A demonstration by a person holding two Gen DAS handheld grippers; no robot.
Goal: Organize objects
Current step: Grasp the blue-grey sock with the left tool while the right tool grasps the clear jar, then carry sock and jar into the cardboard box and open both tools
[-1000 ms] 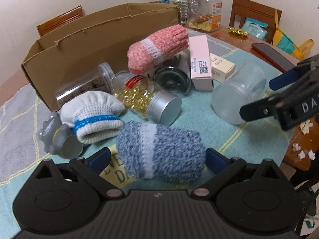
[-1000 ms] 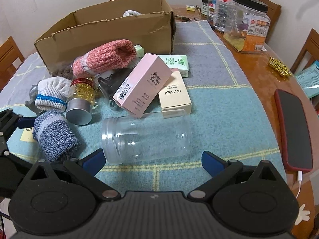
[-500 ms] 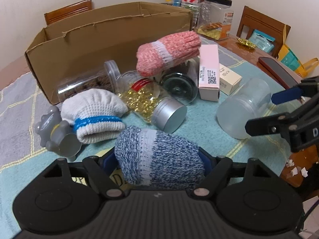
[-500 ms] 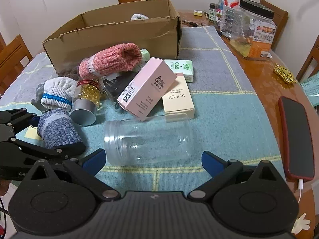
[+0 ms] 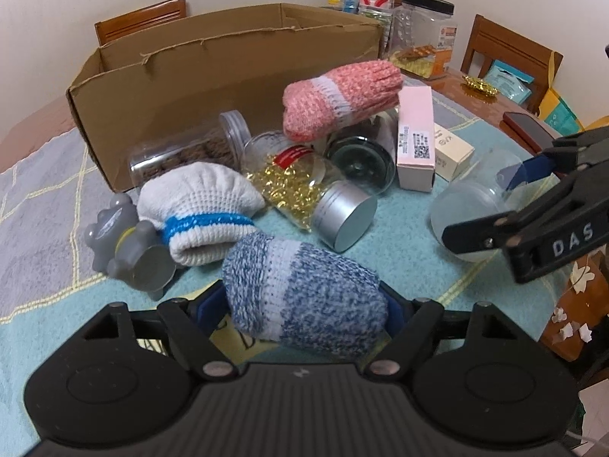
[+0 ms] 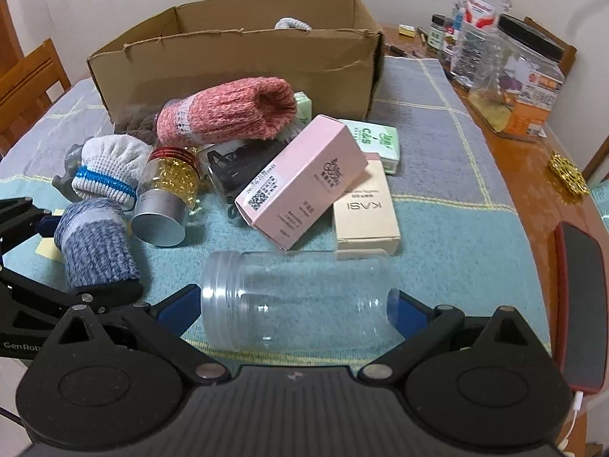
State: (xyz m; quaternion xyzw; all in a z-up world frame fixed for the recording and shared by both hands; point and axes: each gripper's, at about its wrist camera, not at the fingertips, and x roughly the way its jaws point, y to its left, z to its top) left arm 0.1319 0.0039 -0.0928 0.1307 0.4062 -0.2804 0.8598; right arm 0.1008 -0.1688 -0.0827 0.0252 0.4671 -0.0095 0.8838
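My left gripper is shut on a blue-and-white knitted sock roll, held just above the teal cloth; it also shows in the right wrist view. My right gripper is open, its blue pads on either side of an empty clear plastic jar lying on its side; the jar also shows in the left wrist view. Behind lie a white sock roll, a pink sock roll, a jar of gold capsules and a pink box. An open cardboard box stands at the back.
A grey toy lies left of the white sock. A cream box, a green box and a dark-filled jar sit in the pile. A red phone lies at the right table edge; bottles and a large container stand far right.
My left gripper closed on the blue sock roll and lifted it slightly. My right gripper moved forward so the clear jar now lies between its open fingers.
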